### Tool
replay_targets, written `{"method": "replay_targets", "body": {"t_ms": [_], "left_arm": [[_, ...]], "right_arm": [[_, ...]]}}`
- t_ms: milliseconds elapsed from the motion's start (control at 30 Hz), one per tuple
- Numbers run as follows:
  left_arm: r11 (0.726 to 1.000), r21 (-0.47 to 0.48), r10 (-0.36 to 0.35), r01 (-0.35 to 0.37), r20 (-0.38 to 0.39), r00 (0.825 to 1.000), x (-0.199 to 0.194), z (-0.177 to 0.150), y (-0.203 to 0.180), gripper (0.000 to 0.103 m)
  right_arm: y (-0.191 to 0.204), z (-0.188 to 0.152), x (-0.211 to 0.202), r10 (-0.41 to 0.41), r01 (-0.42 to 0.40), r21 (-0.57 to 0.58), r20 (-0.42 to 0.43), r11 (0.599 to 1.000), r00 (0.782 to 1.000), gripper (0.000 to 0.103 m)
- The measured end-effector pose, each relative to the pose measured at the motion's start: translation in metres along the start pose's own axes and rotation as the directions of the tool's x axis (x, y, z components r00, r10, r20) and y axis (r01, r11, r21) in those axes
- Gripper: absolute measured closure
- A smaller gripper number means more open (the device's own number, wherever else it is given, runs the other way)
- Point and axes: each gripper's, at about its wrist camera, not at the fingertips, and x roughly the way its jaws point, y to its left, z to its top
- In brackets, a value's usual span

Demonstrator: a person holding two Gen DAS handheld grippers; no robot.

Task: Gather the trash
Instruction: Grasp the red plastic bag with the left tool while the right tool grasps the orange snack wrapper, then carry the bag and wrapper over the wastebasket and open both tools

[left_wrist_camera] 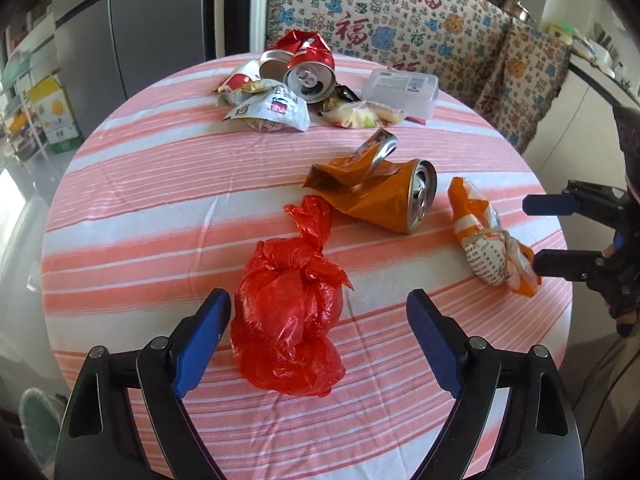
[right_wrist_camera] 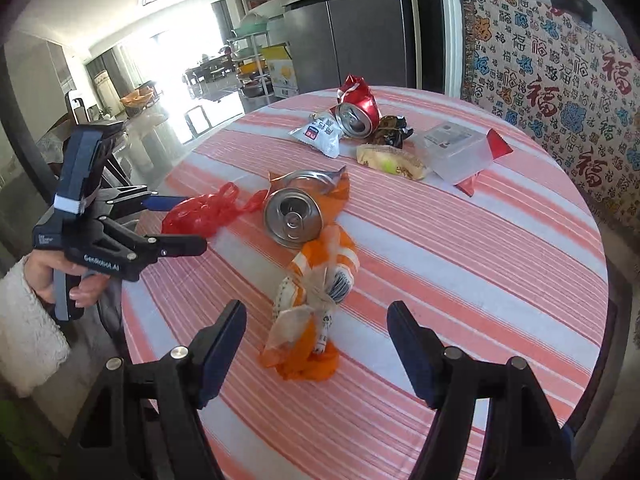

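A knotted red plastic bag [left_wrist_camera: 288, 320] [right_wrist_camera: 204, 212] lies on the round table with its striped pink cloth [left_wrist_camera: 160, 200]. My left gripper [left_wrist_camera: 318, 304] [right_wrist_camera: 194, 222] is open astride the bag, and its pads do not press it. To the right lies a twisted orange and white wrapper [left_wrist_camera: 488, 248] [right_wrist_camera: 316, 312]. My right gripper [right_wrist_camera: 317, 310] [left_wrist_camera: 534, 236] stands open around that wrapper without squeezing it. A crushed orange can [left_wrist_camera: 384, 196] [right_wrist_camera: 294, 216] lies between the bag and the wrapper, a little farther back.
At the far side are a crushed red can [left_wrist_camera: 310, 74], a white wrapper [left_wrist_camera: 272, 110], a yellow packet [left_wrist_camera: 364, 116] and a clear plastic box [left_wrist_camera: 400, 88]. A patterned cover [left_wrist_camera: 400, 20] and a grey fridge [left_wrist_camera: 132, 20] stand behind. A hand in a white sleeve [right_wrist_camera: 28, 320] holds the left gripper.
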Motion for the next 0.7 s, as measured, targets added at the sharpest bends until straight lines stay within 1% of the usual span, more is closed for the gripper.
{"method": "replay_targets", "body": {"t_ms": [133, 200, 233, 267, 300, 333, 400, 433, 500, 600, 700], "left_arm": [[0.999, 0.031, 0.041, -0.041, 0.004, 0.999, 0.004, 0.000, -0.008, 0.014], [0.997, 0.041, 0.058, -0.058, 0.008, 0.998, 0.005, 0.000, -0.009, 0.029], [0.997, 0.046, 0.064, -0.064, 0.004, 0.998, 0.005, -0.001, -0.010, 0.054], [0.997, 0.049, 0.060, -0.060, -0.002, 0.998, 0.005, -0.002, -0.010, 0.059], [0.998, 0.045, 0.054, -0.054, 0.003, 0.999, 0.003, -0.003, -0.010, 0.060], [0.998, 0.041, 0.051, -0.051, 0.011, 0.999, 0.000, -0.005, -0.010, 0.061], [0.997, 0.048, 0.054, -0.056, 0.024, 0.998, -0.008, -0.009, -0.011, 0.061], [0.997, 0.049, 0.056, -0.057, 0.029, 0.998, -0.012, -0.011, -0.011, 0.061], [0.999, 0.035, 0.036, -0.037, 0.039, 0.999, -0.020, -0.014, -0.010, 0.062], [1.000, -0.010, -0.020, 0.021, 0.057, 0.998, -0.034, -0.014, -0.014, 0.062], [0.999, 0.013, -0.048, 0.047, 0.083, 0.995, -0.042, -0.006, -0.034, 0.062]], "right_arm": [[0.013, 0.005, 0.024, -0.043, 0.044, 0.010, -0.069, 0.999, 0.997, 0.028], [0.017, 0.004, 0.035, -0.071, 0.074, 0.029, -0.100, 0.997, 0.992, 0.029], [0.017, 0.003, 0.039, -0.082, 0.087, 0.047, -0.115, 0.995, 0.990, 0.043], [0.015, 0.002, 0.040, -0.082, 0.092, 0.079, -0.126, 0.993, 0.989, 0.061], [0.013, 0.001, 0.040, -0.080, 0.095, 0.118, -0.129, 0.989, 0.988, 0.061], [0.012, 0.000, 0.036, -0.083, 0.099, 0.128, -0.124, 0.987, 0.989, 0.061], [0.017, -0.001, 0.026, -0.114, 0.123, 0.097, -0.101, 0.988, 0.988, 0.061], [0.018, -0.001, 0.019, -0.113, 0.121, 0.094, -0.087, 0.988, 0.990, 0.061], [0.017, -0.002, 0.008, -0.105, 0.112, 0.106, -0.066, 0.988, 0.992, 0.061], [0.009, -0.007, -0.005, -0.126, 0.131, 0.116, -0.047, 0.985, 0.991, 0.061], [-0.007, -0.014, -0.017, -0.150, 0.154, 0.159, -0.039, 0.975, 0.988, 0.061]]}}
